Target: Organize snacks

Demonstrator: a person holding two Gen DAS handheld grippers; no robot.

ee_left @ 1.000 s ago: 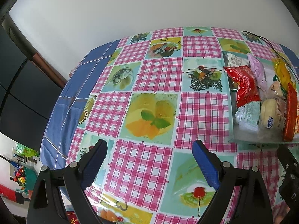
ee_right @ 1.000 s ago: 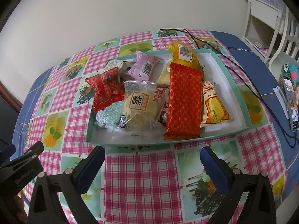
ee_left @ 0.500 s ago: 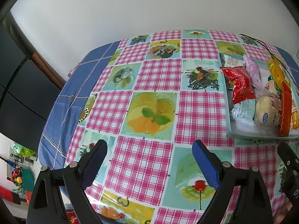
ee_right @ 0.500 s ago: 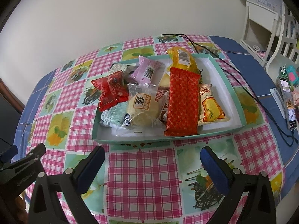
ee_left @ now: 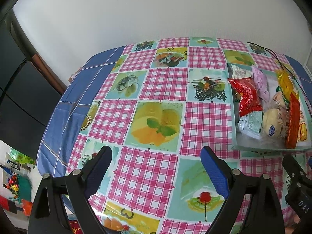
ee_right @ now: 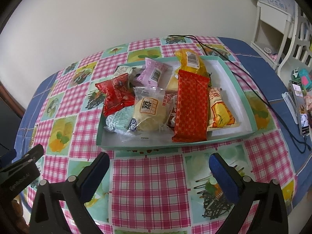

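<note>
While bright snack packets [ee_right: 156, 97] crowd the teal tray [ee_right: 247, 101], both grippers, left [ee_left: 156, 173] and right [ee_right: 159, 177], hover wide and empty over the table's near edge.

Left claw [ee_left: 156, 170] and right claw [ee_right: 159, 175] both gape wide, empty, tilted downward.

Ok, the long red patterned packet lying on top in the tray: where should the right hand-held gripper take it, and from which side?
Take the long red packet across its narrow width near the end closest to the right hand-held gripper, probably coming down from above. It lies flat atop the other snacks, lengthwise toward the camera, and its near end overhangs close to the tray rim, so both long edges look reachable.
</note>
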